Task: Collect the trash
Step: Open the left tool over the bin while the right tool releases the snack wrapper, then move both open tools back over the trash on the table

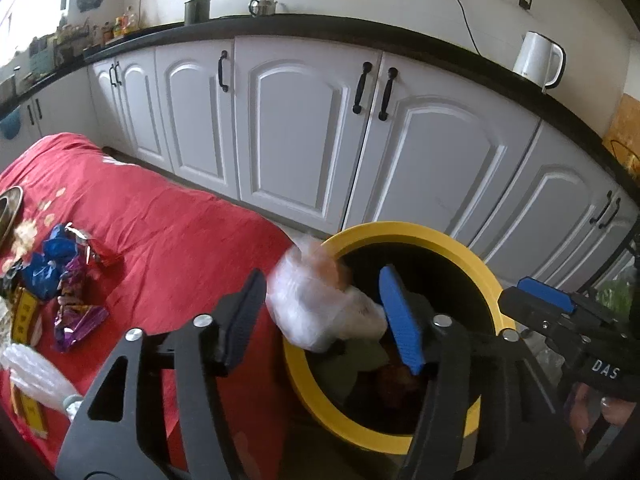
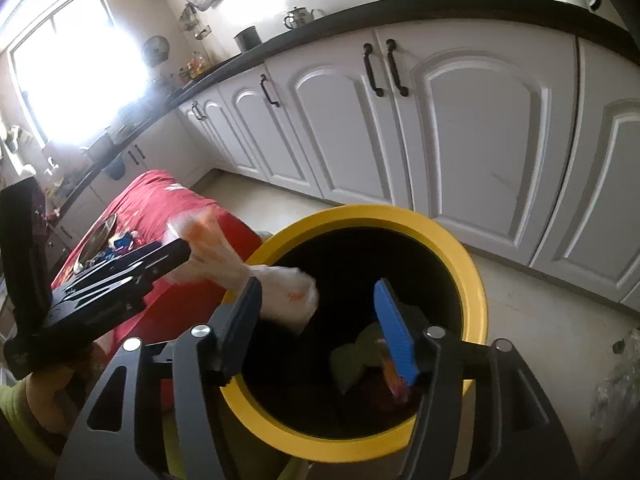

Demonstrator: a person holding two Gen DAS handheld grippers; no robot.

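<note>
The crumpled clear plastic bag with orange marks [image 1: 320, 300] sits between the two fingers of the left claw [image 1: 324, 312], blurred, right over the near-left rim of the round yellow trash bin with black inside [image 1: 404, 230]. The fingers stand wide apart, so the bag is loose between them, not squeezed; whether it touches a pad I cannot tell. In the right wrist view the same bag [image 2: 280, 292] hangs just past the tip of the left claw [image 2: 172, 258] and partly over the bin opening [image 2: 472, 280].

The right claw [image 2: 318, 316] is also spread open w/ nothing between its fingers, pointing down into the bin. In the left wrist view it shows at the right edge [image 1: 552, 304], beside the bin rim.

Inside the bin, at the bottom, lie a pale green piece [image 2: 356, 356] and some dark reddish trash [image 2: 384, 392].

Left of the bin is the counter covered w/ a red cloth [image 1: 168, 240]. On it, well apart from the left claw, lie more trash: blue and purple shiny snack wrappers [image 1: 68, 280], a yellow flat packet [image 1: 26, 316] and a white plastic bag [image 1: 36, 376] near the bottom-left edge. A metal plate [image 1: 8, 208] is at the far left edge.

Behind stand white cabinet doors w/ black handles [image 1: 296, 128] and, on the black top above, a white electric kettle [image 1: 538, 60].
</note>
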